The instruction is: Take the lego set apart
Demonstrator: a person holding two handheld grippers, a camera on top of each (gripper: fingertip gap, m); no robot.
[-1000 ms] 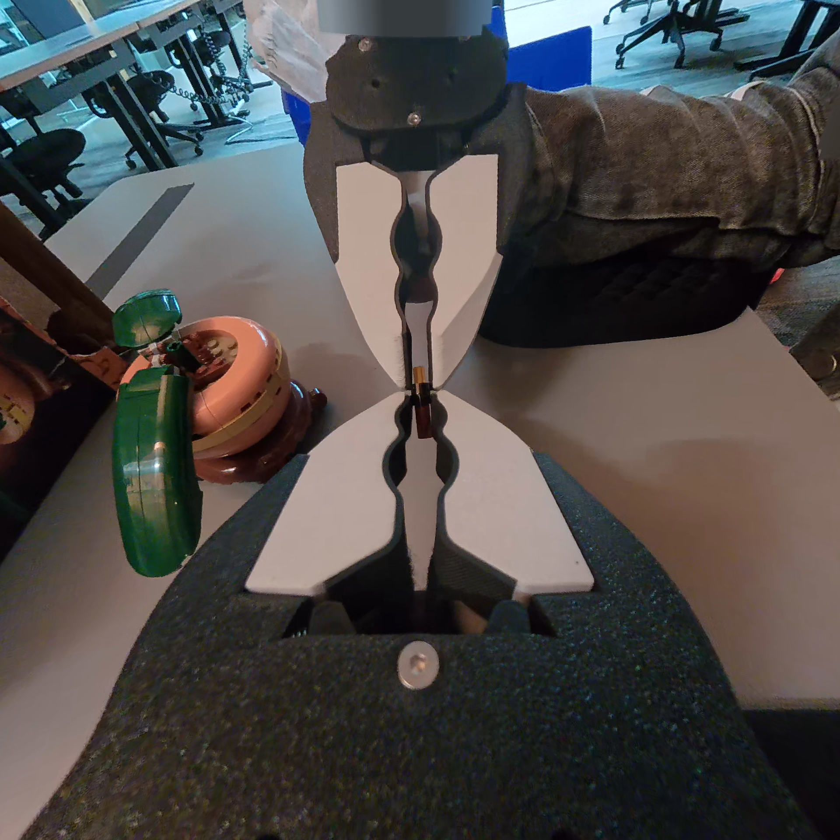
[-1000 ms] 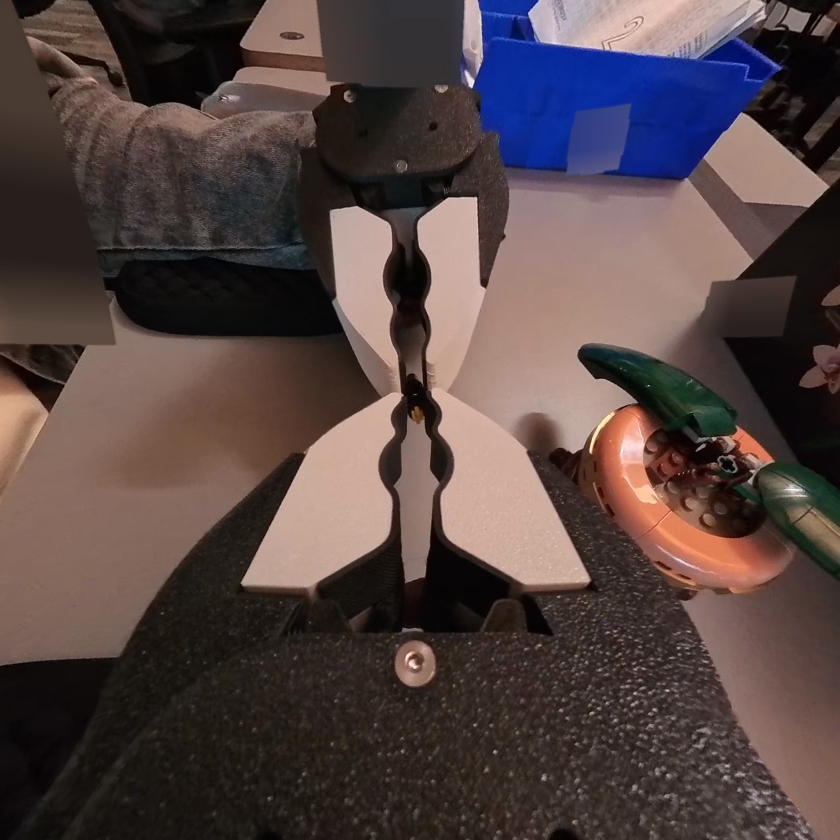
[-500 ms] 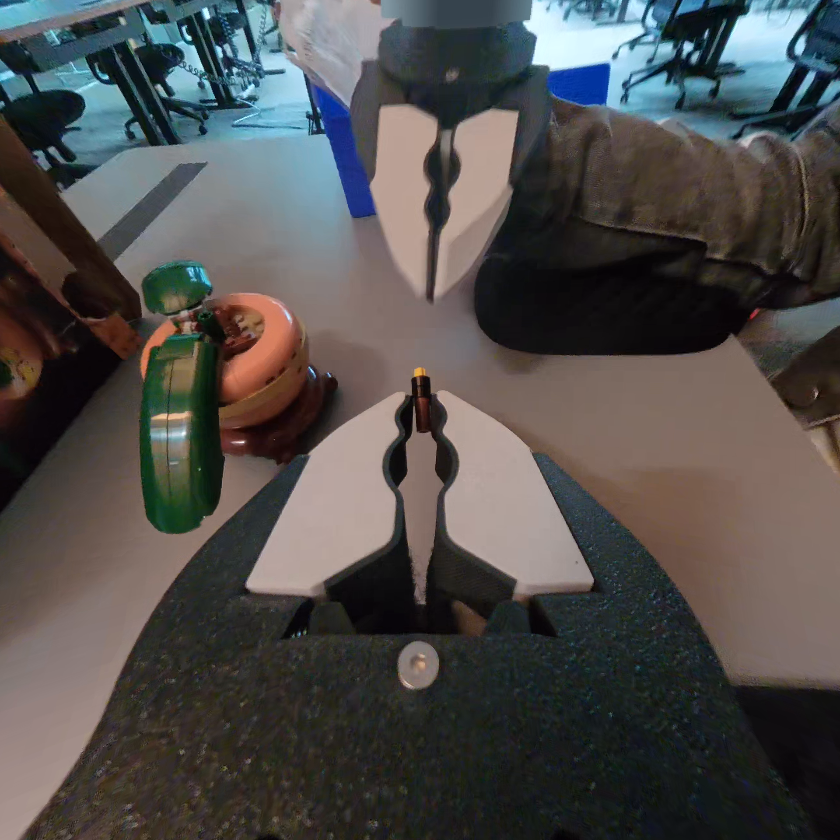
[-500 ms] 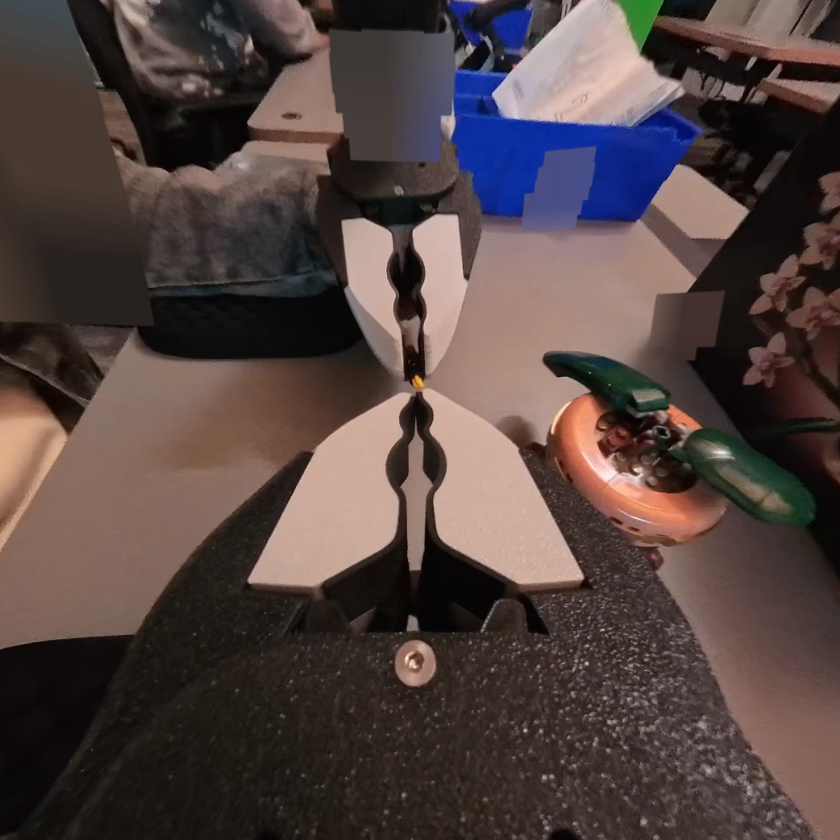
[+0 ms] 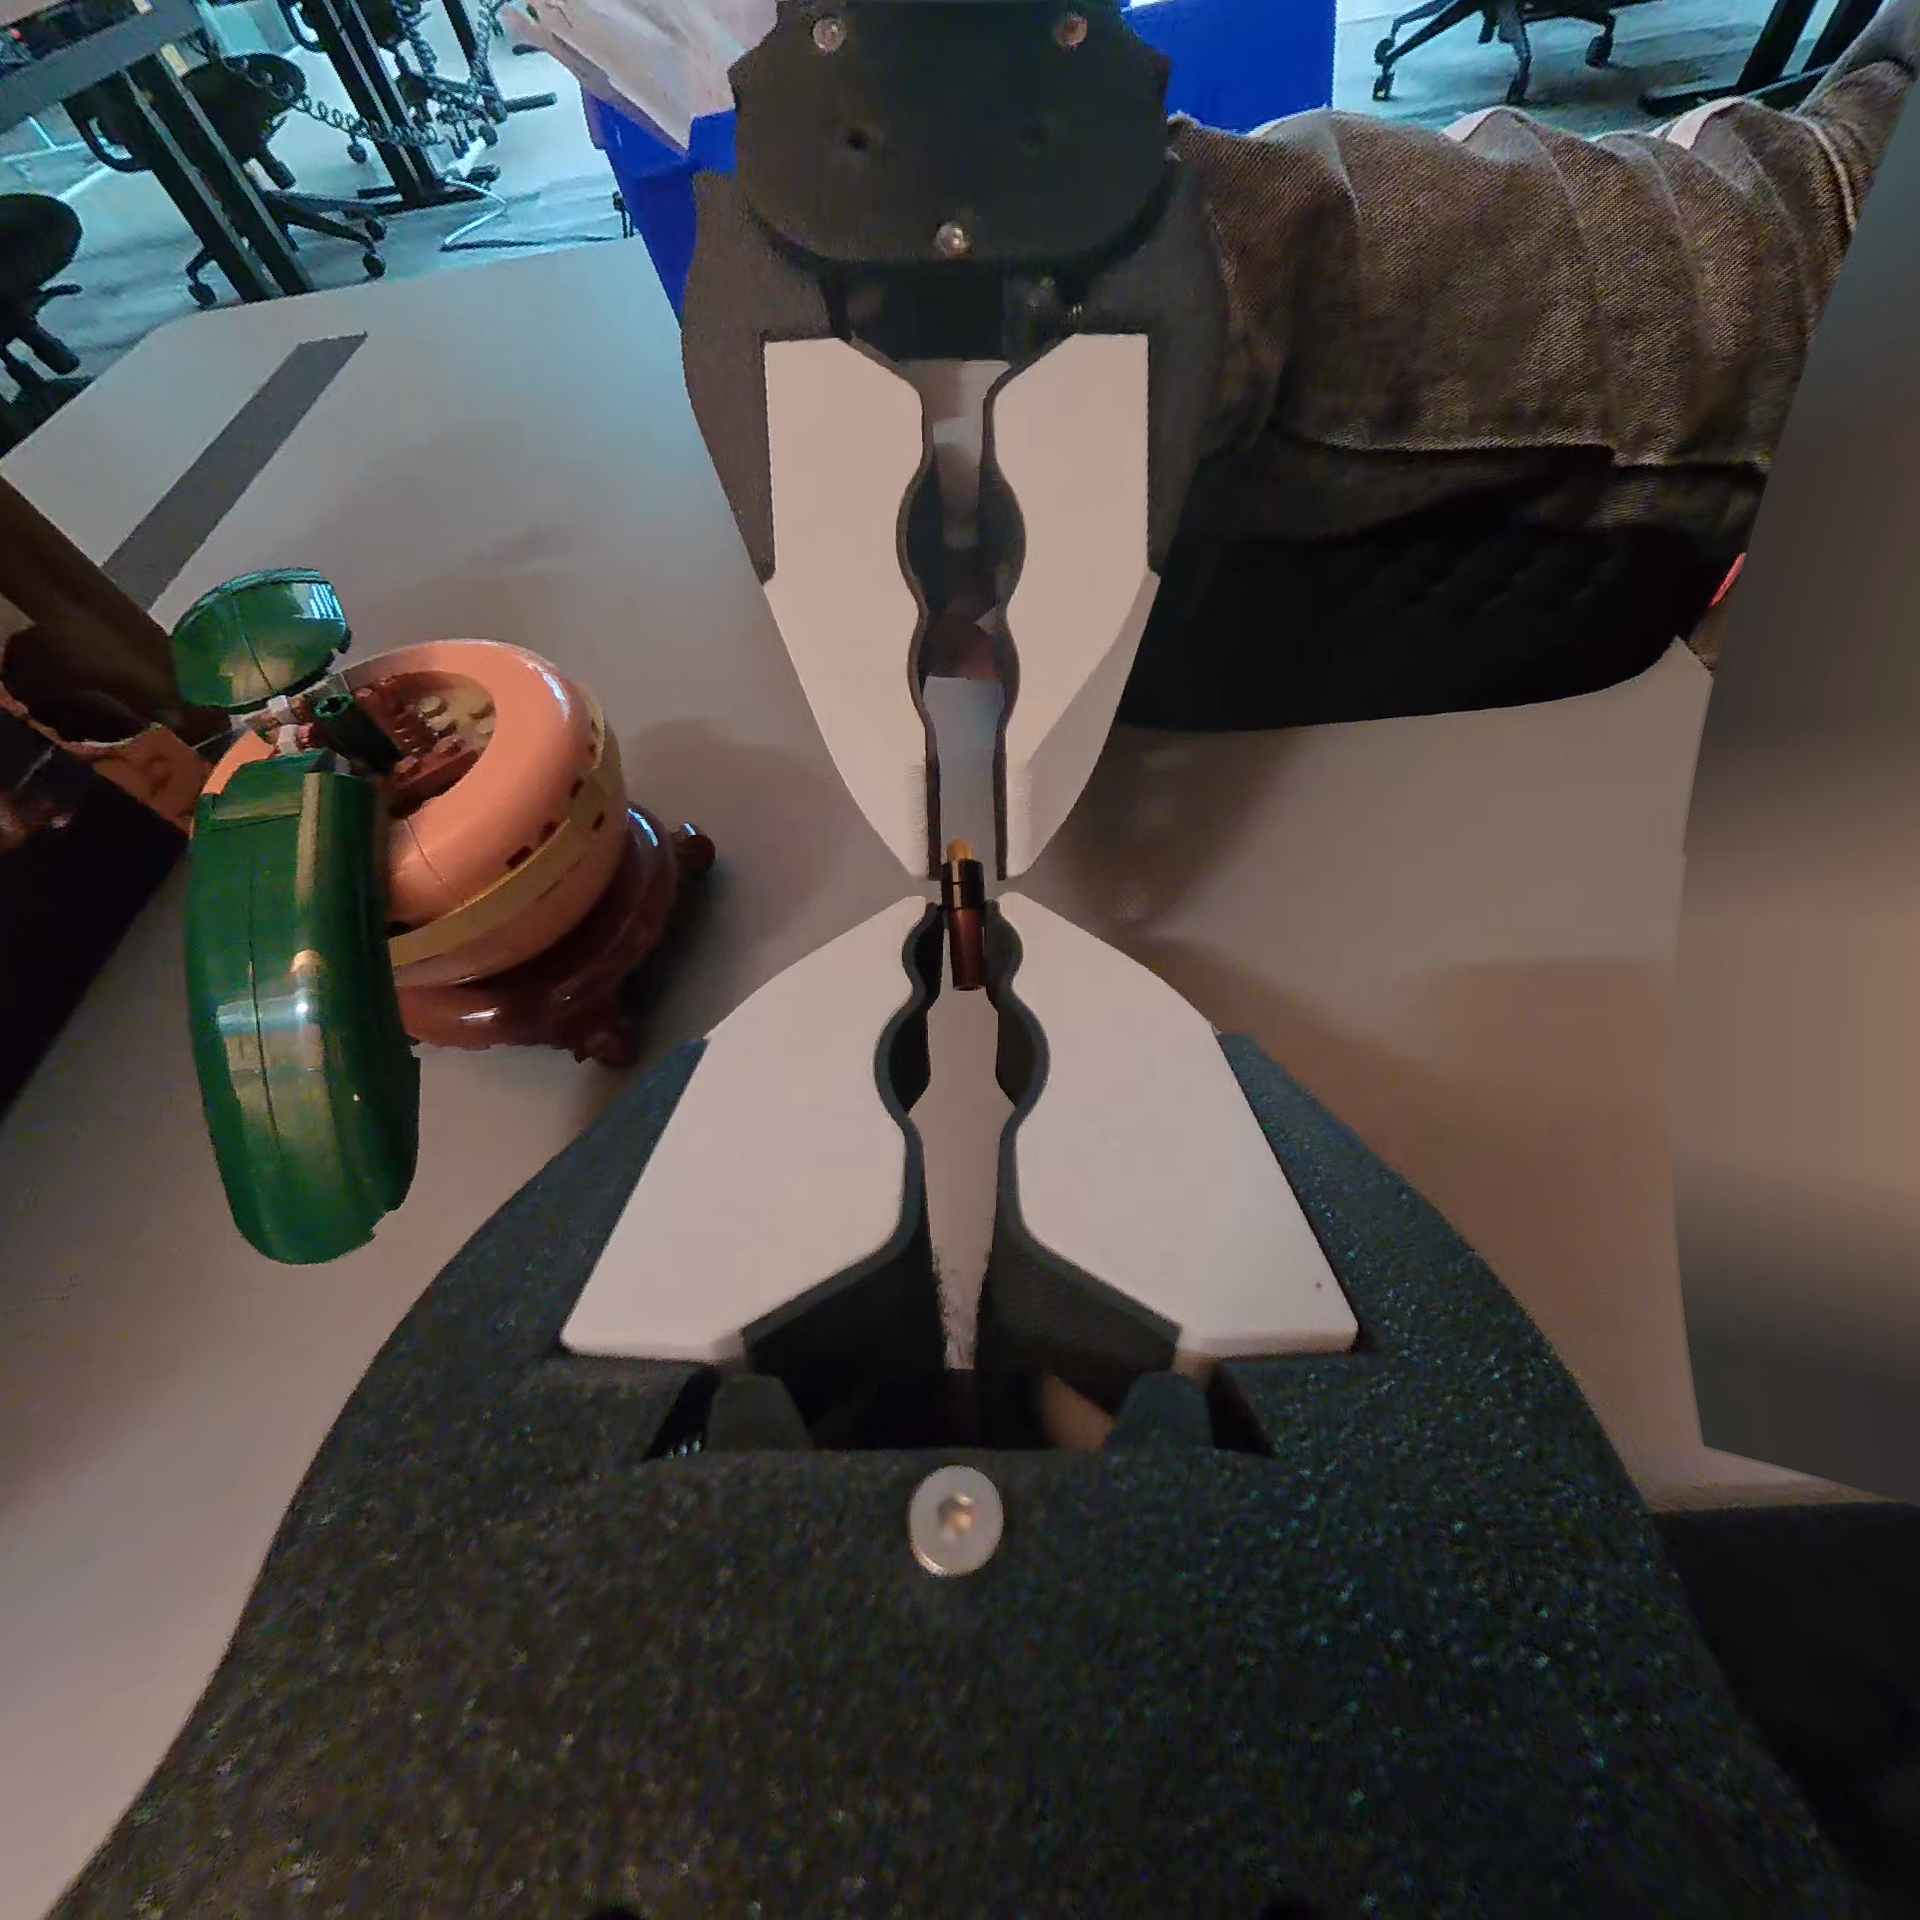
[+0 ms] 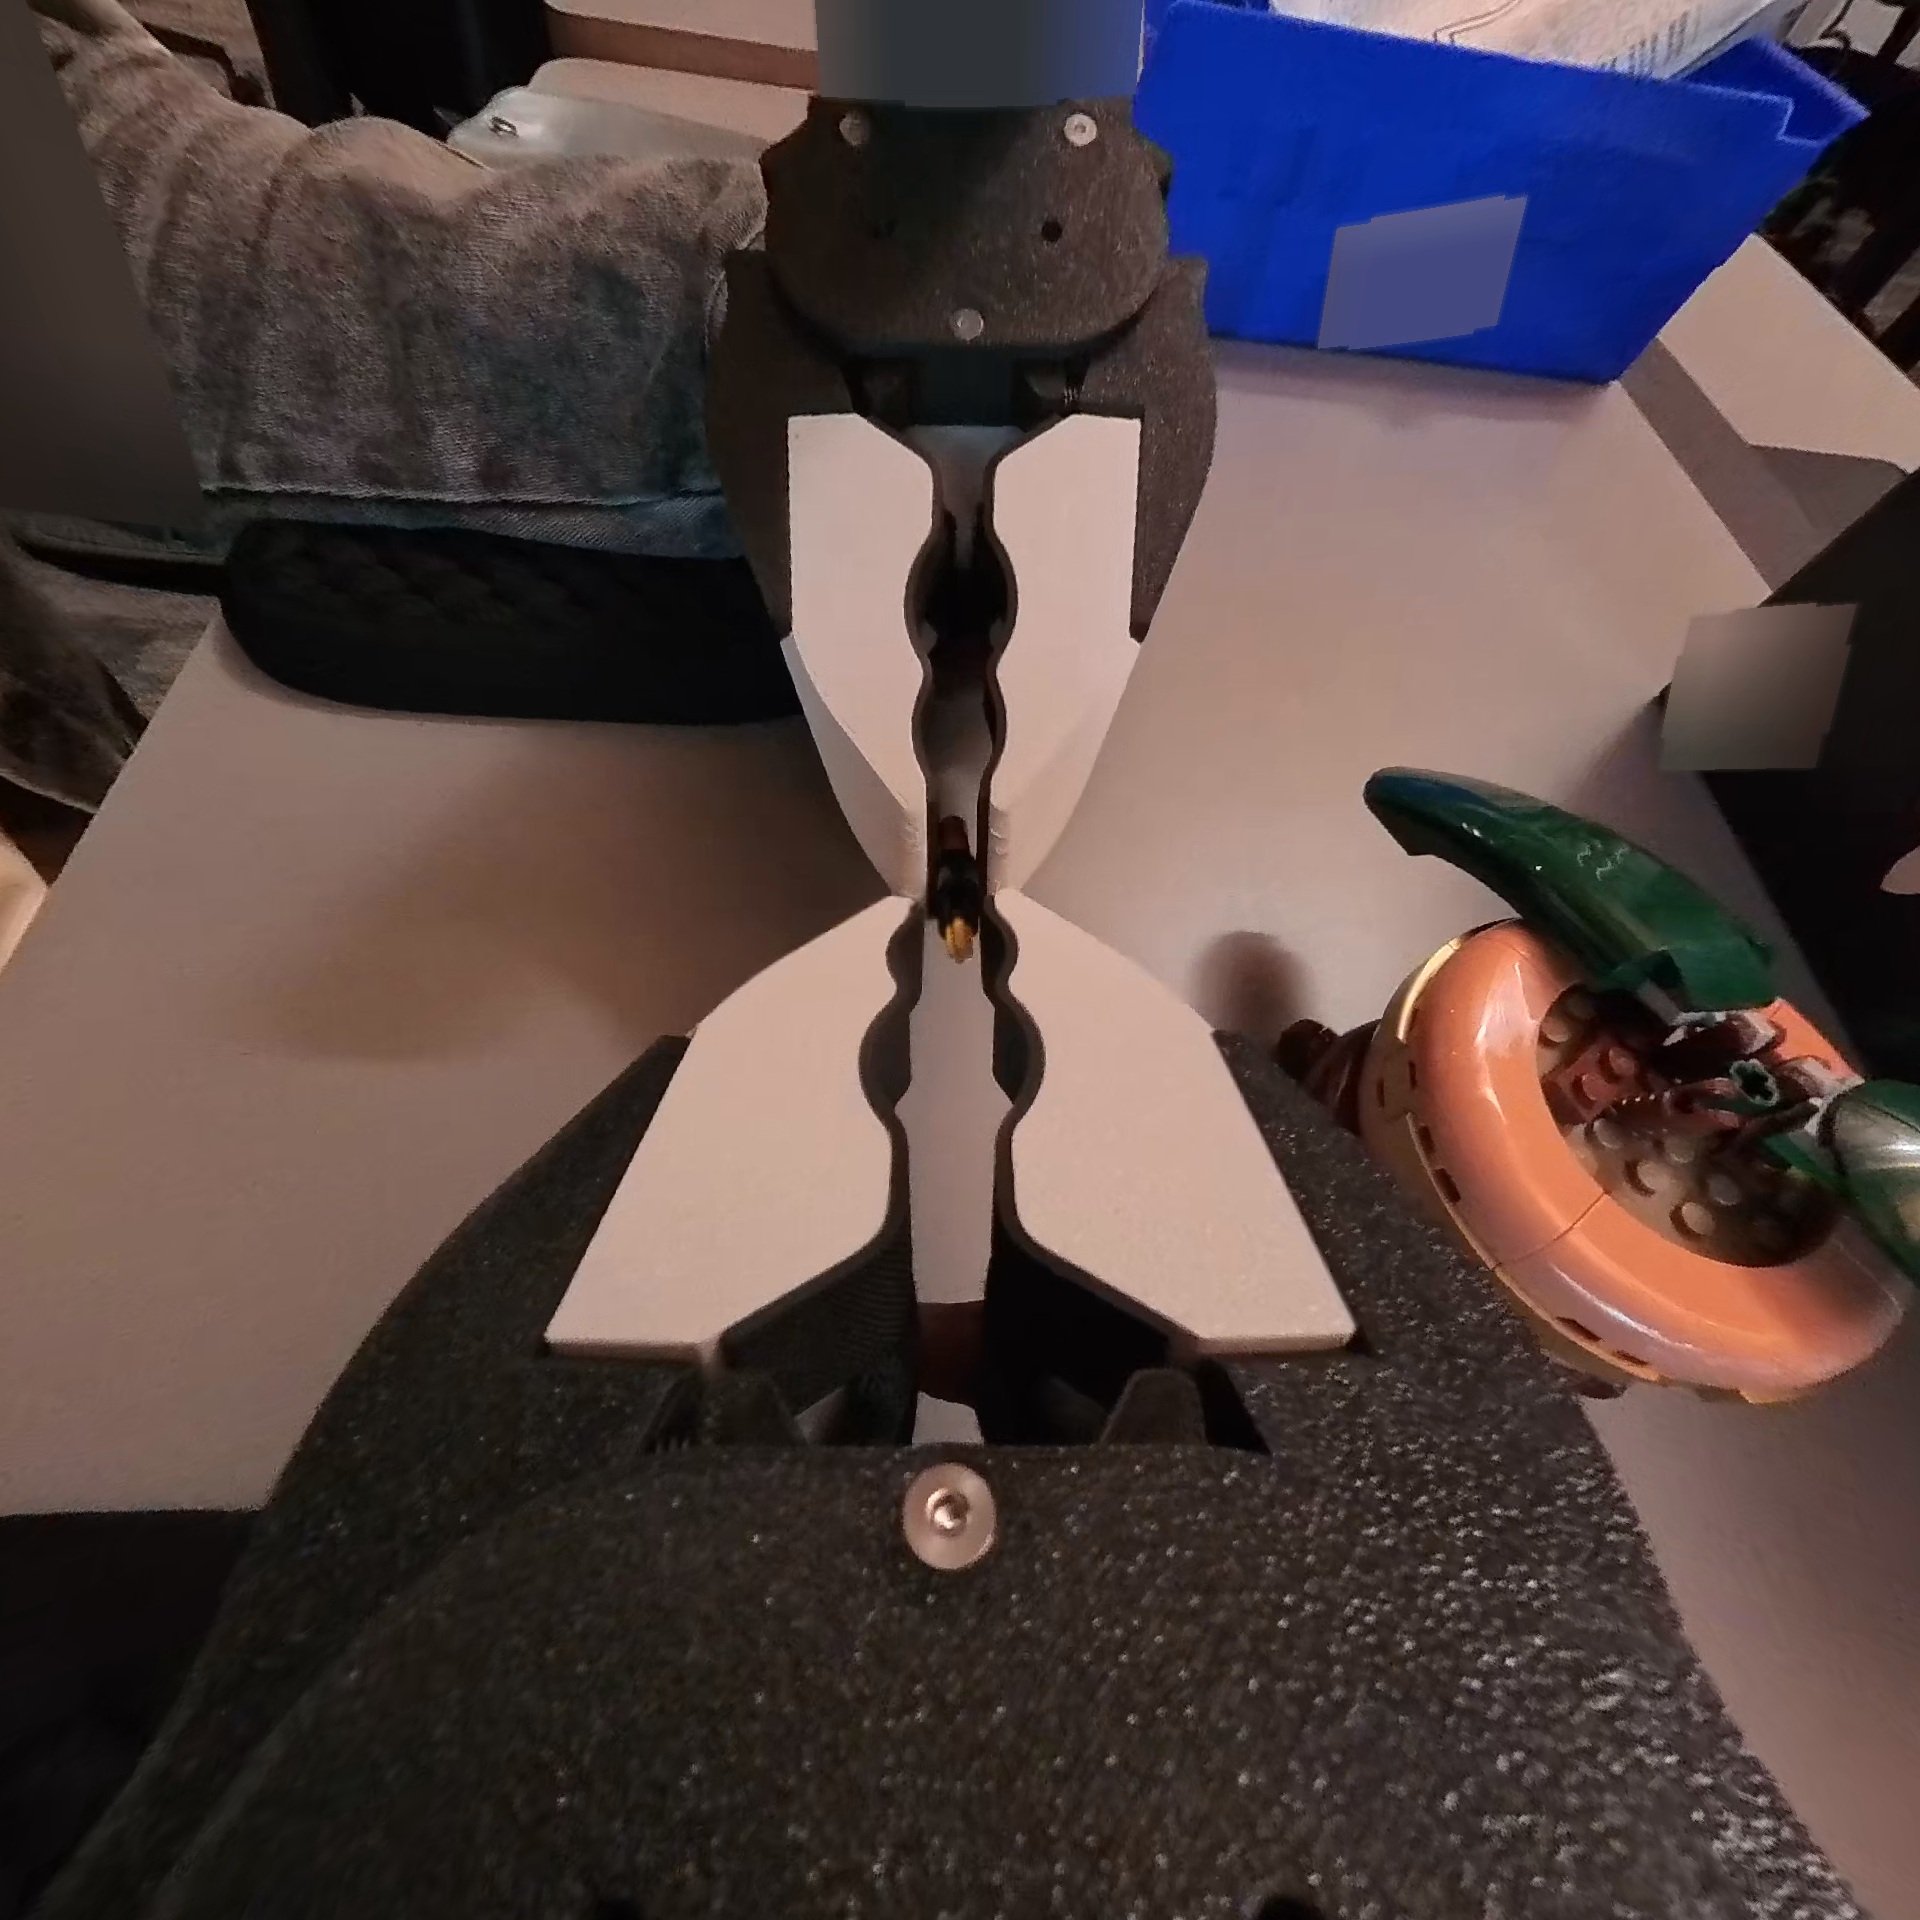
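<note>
My left gripper (image 5: 961, 909) is shut on a small dark brown lego rod with a yellow tip (image 5: 963, 940), held above the grey table (image 5: 1351, 1039). My right gripper (image 5: 961, 868) faces it tip to tip. Its jaws stand slightly apart around the rod's yellow end. The right wrist view shows the same: the right gripper (image 6: 954, 914), the rod (image 6: 954, 883) and the left gripper (image 6: 961, 873) beyond. The lego set, a pink round pot on a brown base (image 5: 499, 748) with green leaves (image 5: 301, 997), stands on the table to the left. It also shows in the right wrist view (image 6: 1621, 1247).
A person's grey sleeve (image 5: 1455, 312) rests on a black pad (image 5: 1403, 623) at the table's far side. A blue bin (image 6: 1455, 208) with papers stands at the back. A dark printed box (image 6: 1849, 831) stands beside the lego pot. The tips of both grippers are at nearly the same place.
Half a second ago the right gripper was pulled back, shut and empty. It has come back to the left gripper, and its jaws have parted around the rod's yellow tip.
</note>
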